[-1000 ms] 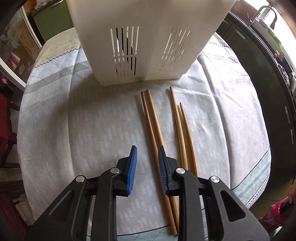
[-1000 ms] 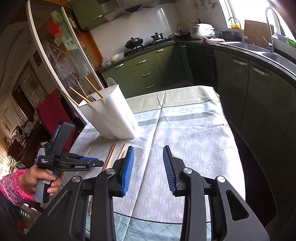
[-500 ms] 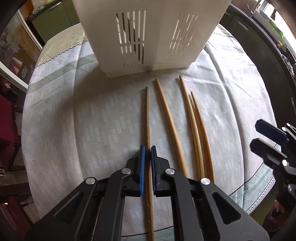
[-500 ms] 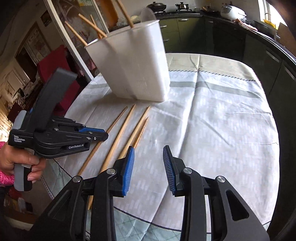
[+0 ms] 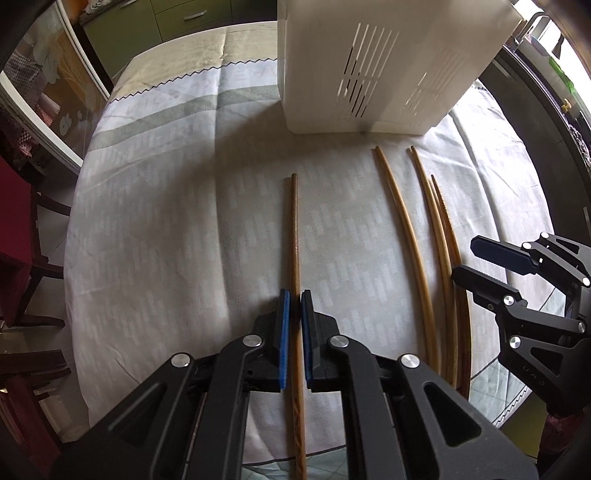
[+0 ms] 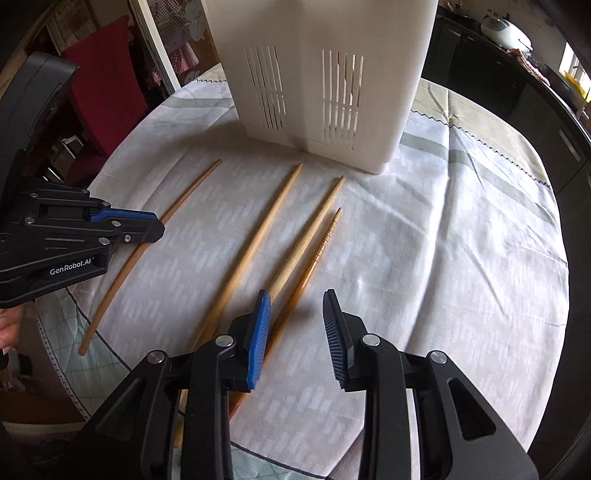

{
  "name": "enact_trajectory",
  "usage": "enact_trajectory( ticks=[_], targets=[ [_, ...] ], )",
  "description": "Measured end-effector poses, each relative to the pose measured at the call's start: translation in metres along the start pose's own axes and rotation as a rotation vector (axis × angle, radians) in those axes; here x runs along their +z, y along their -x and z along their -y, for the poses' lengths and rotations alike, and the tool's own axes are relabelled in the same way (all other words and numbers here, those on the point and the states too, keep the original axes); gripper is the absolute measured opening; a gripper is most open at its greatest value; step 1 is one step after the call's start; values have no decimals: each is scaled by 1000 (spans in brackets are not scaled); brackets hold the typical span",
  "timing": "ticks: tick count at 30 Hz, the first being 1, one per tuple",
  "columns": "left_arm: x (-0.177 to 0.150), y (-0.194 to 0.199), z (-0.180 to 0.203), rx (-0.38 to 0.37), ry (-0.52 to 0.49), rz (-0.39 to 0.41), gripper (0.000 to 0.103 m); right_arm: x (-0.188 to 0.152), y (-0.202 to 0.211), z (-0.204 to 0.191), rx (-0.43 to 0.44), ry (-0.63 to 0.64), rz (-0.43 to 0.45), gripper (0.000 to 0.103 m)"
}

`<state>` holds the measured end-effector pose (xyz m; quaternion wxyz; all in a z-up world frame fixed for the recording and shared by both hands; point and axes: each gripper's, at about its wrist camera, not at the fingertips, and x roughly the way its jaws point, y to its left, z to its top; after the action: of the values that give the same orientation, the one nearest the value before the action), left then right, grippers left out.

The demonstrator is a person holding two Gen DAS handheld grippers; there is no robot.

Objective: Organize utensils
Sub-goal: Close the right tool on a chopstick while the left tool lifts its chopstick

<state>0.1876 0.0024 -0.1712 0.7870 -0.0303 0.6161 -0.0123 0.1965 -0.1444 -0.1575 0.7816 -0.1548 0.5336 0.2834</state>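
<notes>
Over the tablecloth [image 5: 155,229], left tool [image 5: 295,314] points down, clamped on a chopstick [image 5: 294,229].

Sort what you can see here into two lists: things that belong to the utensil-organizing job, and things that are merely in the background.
Part of the job:
- dark chopstick, clamped in the left gripper
- three pale chopsticks on the cloth
- white holder
- right gripper, jaws closing, nothing pinched yet

Just lying about:
- tablecloth
- red chair
- green cabinets
- rice cooker
</notes>
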Motion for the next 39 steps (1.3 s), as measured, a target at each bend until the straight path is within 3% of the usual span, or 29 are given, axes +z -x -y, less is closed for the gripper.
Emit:
enact_trajectory(
  ticks=[10, 20, 27, 31, 32, 35, 39],
  targets=[
    [-8, 9, -19, -10, -16, 6, 7, 3, -1, 8, 39, -46, -28, 25],
    [2, 6, -14, 2, -13, -20, 7, 21, -18, -15, -47, 12, -67, 18],
    [15, 3, -5, 13, -15, -39, 19, 30, -21, -16, -49, 16, -83, 13],
    [21, 1, -2, 33, -20, -39, 19, 34, -23, -8, -2, -29, -88, 7],
    [22, 1, -1, 36, -23, -40, 19, 34, -23, -5, 5, -39, -80, 7],
    [22, 1, 0, 36, -28, -37, 6, 31, -17, 2, 36, -62, -57, 7],
    [23, 6, -4, 13, -9, -25, 6, 28, 9, 12, 68, -89, 16, 7]
  ],
)
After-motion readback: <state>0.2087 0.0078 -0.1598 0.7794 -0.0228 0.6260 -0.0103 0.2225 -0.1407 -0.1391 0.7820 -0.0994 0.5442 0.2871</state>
